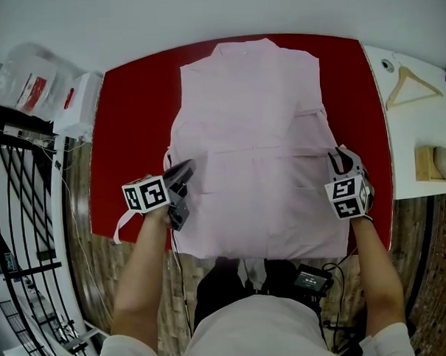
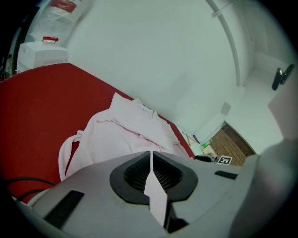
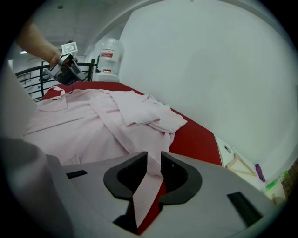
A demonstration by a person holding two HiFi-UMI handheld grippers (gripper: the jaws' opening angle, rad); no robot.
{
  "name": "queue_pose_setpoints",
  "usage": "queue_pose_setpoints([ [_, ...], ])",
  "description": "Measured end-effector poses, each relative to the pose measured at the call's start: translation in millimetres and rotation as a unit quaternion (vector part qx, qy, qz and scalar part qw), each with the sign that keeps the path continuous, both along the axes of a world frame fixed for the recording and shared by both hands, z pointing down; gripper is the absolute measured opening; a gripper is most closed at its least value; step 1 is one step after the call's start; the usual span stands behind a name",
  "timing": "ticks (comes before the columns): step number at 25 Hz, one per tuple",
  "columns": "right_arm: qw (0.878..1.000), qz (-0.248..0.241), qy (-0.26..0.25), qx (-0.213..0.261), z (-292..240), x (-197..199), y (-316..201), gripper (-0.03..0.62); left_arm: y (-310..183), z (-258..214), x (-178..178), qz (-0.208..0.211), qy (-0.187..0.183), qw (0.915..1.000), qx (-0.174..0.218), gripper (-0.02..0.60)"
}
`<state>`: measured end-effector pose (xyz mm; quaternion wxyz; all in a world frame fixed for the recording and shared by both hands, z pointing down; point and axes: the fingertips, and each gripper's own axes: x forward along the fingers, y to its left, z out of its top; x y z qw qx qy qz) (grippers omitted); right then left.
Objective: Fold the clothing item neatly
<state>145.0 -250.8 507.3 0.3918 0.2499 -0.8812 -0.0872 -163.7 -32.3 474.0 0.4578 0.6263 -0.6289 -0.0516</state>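
While flat on table (image 1: pixel 125 141), shirt (image 1: pixel 252 157) clamped in left fingers (image 2: pixel 130 174), loose between parted right fingers (image 3: pixel 179 176).

Bare red table (image 1: pixel 125 126) flanking garment (image 1: pixel 259 157) — railing (image 1: pixel 18 134) left, hanger (image 1: pixel 397 90) right

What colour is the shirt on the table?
The shirt is plain pale pink; the head view shows it best.
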Motion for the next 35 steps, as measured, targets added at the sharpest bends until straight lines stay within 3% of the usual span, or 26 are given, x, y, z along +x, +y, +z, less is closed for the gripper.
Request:
queue_pose_setpoints([
  [5, 0.999, -0.036, -0.016, 0.016, -29, -33, 41, 0.071, 25, -35, -11, -0.025, 0.014, 0.9964, 0.079, 0.011],
  [9, 0.998, -0.062, -0.021, 0.014, -36, -68, 86, 0.069, 52, -44, -20, -0.026, 0.028, 0.9923, 0.118, 0.011],
  [22, 0.988, -0.155, -0.012, -0.002, -28, -196, 256, 0.069, 172, -42, -56, -0.032, 0.059, 0.9858, 0.154, 0.011],
  [31, 0.963, -0.27, 0.001, -0.002, -14, -287, 381, 0.069, 269, -32, -67, -0.061, 0.074, 0.9817, 0.165, 0.011],
  [35, 0.946, -0.323, 0.007, -0.007, -8, -322, 430, 0.069, 312, -23, -77, -0.082, 0.071, 0.9804, 0.164, 0.011],
])
